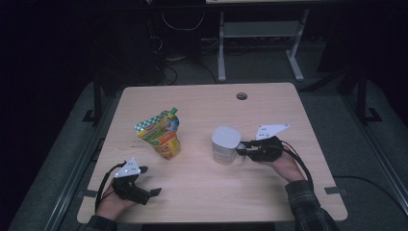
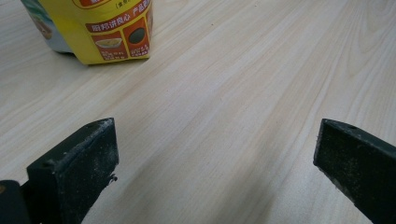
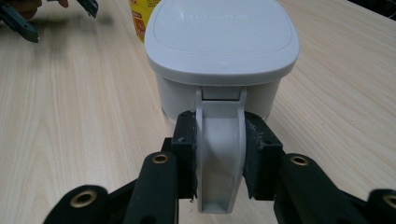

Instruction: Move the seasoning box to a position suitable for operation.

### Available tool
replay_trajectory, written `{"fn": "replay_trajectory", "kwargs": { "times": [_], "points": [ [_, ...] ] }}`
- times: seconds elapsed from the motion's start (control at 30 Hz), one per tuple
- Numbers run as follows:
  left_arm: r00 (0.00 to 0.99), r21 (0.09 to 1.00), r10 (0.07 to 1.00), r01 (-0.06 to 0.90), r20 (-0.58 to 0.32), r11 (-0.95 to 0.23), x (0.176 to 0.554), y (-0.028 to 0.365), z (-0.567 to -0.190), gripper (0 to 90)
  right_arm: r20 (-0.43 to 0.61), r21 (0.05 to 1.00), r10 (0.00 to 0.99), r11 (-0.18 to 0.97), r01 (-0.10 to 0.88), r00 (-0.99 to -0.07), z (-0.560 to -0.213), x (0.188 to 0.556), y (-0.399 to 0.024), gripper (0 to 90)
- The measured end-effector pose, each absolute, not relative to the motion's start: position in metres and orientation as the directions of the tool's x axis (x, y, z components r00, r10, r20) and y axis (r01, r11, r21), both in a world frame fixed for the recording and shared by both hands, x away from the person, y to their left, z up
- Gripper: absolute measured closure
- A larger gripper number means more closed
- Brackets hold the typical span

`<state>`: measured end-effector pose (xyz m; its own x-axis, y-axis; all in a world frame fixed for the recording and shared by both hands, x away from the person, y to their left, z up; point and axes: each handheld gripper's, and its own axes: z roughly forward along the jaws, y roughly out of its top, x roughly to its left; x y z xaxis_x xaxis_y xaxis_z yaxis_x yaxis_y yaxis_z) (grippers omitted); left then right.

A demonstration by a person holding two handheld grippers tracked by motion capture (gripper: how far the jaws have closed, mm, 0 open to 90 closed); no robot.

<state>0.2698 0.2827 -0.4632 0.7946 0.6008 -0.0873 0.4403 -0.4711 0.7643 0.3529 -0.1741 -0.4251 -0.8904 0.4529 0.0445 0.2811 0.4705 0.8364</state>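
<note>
The right gripper [image 3: 219,154] is pinching the handle [image 3: 219,158] of the white lidded jug [image 3: 222,51] between its fingers, probably steadying it for a pour. The left gripper [image 2: 212,158] is waiting with fingers spread wide, the yellow pouch [image 2: 100,28] standing just beyond them, likely its next pick.

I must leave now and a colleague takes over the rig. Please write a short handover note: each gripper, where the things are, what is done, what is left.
Right gripper: shut on the handle of the white lidded container, which stands on the table, lid on.
Left gripper: open, holding nothing, low over the table's near left part.
Yellow pouch: upright beyond the left gripper, untouched.
Done: container gripped.
Left: probably to take the pouch and bring the two together.
</note>
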Motion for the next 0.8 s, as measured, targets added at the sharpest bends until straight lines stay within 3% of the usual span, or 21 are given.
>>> {"fn": "replay_trajectory", "kwargs": {
  "times": [0.8],
  "points": [
    [0.791,0.778,0.605,0.432,-0.085,-0.456,0.268,0.283,-0.46,0.0,0.027,0.841,0.421,0.481,0.248,-0.907,-0.42,0.307,-0.168,68.7]
  ]
}}
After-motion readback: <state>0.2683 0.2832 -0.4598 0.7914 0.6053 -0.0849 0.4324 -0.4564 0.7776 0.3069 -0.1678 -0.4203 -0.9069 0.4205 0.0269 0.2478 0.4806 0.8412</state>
